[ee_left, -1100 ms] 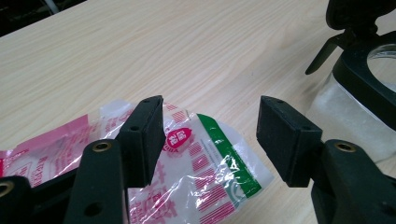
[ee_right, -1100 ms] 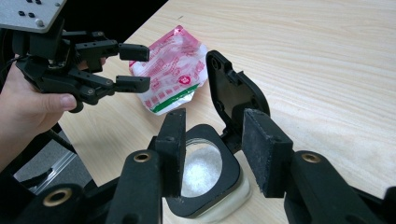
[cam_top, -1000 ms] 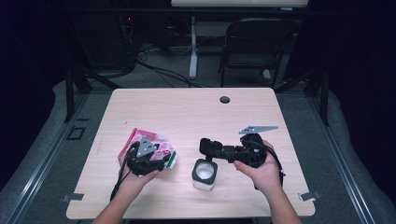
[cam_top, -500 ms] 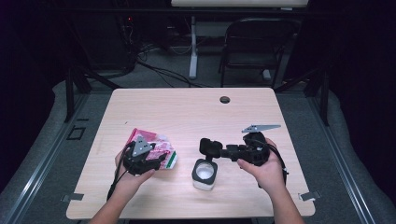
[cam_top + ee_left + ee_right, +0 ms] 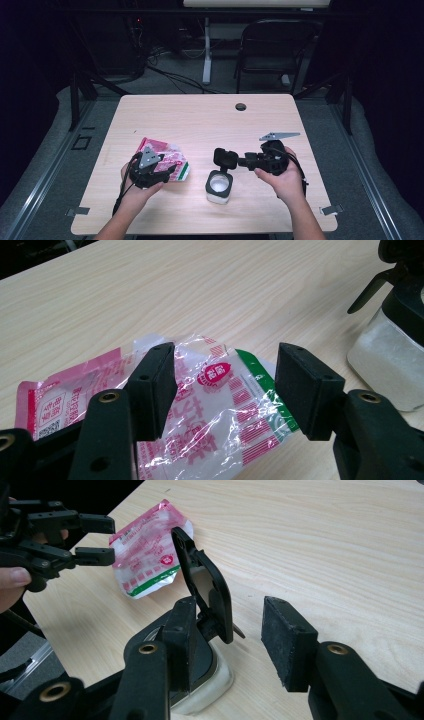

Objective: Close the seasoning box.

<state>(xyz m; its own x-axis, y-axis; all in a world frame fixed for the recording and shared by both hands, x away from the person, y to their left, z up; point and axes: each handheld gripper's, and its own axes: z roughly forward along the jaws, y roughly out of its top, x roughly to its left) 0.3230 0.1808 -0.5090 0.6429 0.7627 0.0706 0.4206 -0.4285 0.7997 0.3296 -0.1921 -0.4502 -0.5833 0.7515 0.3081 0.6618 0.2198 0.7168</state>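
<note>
Both grippers stand open: right gripper [image 5: 227, 159] jaws just widened off the jar [image 5: 219, 187] with its flipped-up lid [image 5: 205, 587]; left gripper [image 5: 167, 172] hovers over the packet [image 5: 220, 405], ungripped.

On the tabletop [image 5: 200, 115], the left tool [image 5: 167, 172] rests on a pink packet [image 5: 167, 155]; at three o'clock, the right tool [image 5: 227, 159], jaws apart, has just been opening above a white jar [image 5: 219, 187].

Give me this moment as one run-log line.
left gripper: open over pink packet | right gripper: jaws just opening beside container lid, flipped up | container: upright
</note>
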